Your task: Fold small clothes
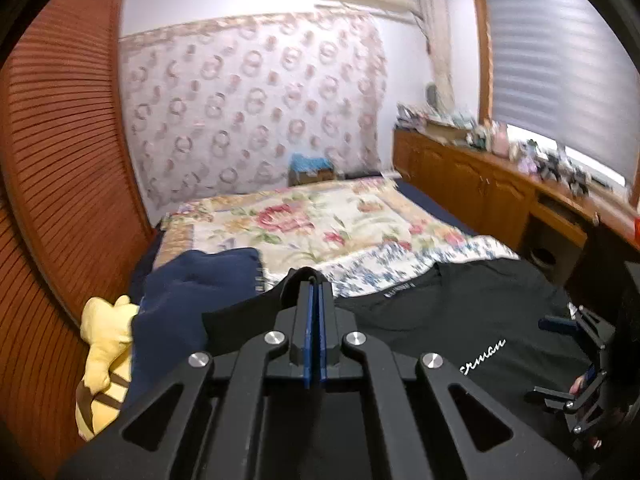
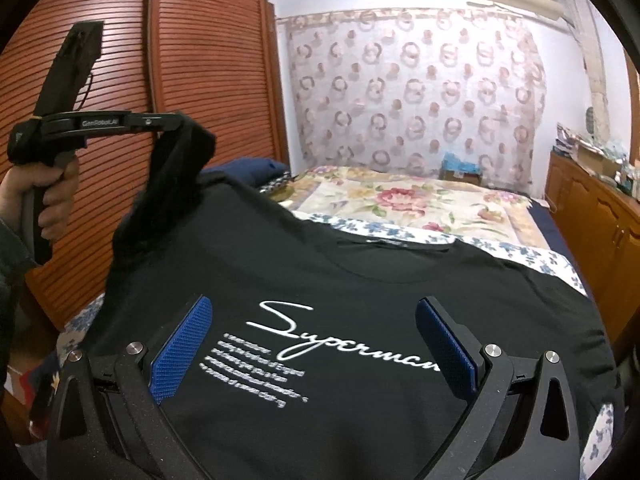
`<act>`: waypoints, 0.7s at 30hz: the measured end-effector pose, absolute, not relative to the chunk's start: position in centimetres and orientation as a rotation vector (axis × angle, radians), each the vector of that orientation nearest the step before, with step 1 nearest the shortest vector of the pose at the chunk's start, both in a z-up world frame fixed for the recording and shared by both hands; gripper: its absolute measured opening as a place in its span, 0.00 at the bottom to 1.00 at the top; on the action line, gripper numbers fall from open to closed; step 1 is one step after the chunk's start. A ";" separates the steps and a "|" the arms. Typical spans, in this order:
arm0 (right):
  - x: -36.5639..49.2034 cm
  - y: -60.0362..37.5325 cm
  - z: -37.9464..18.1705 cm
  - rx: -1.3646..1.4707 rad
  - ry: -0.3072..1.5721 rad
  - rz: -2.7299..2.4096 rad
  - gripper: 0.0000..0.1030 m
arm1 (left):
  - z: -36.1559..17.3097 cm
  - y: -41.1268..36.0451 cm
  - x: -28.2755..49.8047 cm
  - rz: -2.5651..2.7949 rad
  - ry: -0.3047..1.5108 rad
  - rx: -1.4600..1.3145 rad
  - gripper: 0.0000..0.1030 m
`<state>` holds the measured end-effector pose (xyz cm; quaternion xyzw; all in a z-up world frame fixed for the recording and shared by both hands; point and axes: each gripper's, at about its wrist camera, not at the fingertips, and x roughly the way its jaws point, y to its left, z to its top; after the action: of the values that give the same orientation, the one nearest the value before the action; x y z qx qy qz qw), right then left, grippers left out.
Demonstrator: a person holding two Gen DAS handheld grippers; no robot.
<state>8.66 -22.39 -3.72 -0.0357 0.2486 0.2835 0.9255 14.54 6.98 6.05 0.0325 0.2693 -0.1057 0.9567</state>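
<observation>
So my left tongs (image 2: 176,120) are clamped on the sleeve (image 2: 180,168) of the black tee (image 2: 360,280), lifted off the bed (image 2: 420,204). Right tongs (image 2: 312,344) gape empty over the chest print, body lying straight ahead, collar farthest.

Beyond the spread black printed T-shirt (image 2: 360,280), the floral bedspread (image 2: 420,200) lies open toward 12 o'clock. A navy cushion (image 1: 192,292) and yellow plush toy (image 1: 106,336) crowd 9 o'clock; wooden cabinets (image 1: 472,188) wall off 3 o'clock.
</observation>
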 end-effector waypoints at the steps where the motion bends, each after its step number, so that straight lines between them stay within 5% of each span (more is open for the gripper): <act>1: 8.7 -22.7 -3.8 -0.072 0.512 0.575 1.00 | 5.9 6.4 14.8 -0.224 0.561 0.069 0.00; 7: 8.8 -23.4 -4.1 -0.078 0.518 0.559 1.00 | 6.1 5.4 13.8 -0.302 0.563 0.052 0.08; 11: 9.3 -23.3 -4.2 -0.075 0.523 0.556 1.00 | 6.1 5.6 13.0 -0.326 0.565 0.065 0.29; 16: 10.0 -22.8 -4.1 -0.088 0.540 0.599 1.00 | 5.4 6.5 11.1 -0.321 0.556 0.047 0.35; 21: 11.7 -20.7 -4.0 -0.126 0.575 0.662 0.86 | 3.4 8.1 9.4 -0.283 0.563 0.026 0.38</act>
<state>11.71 -20.70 -3.98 -0.0610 0.2781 0.3201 0.9036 9.40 8.12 3.38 0.0129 0.2767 -0.1390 0.9508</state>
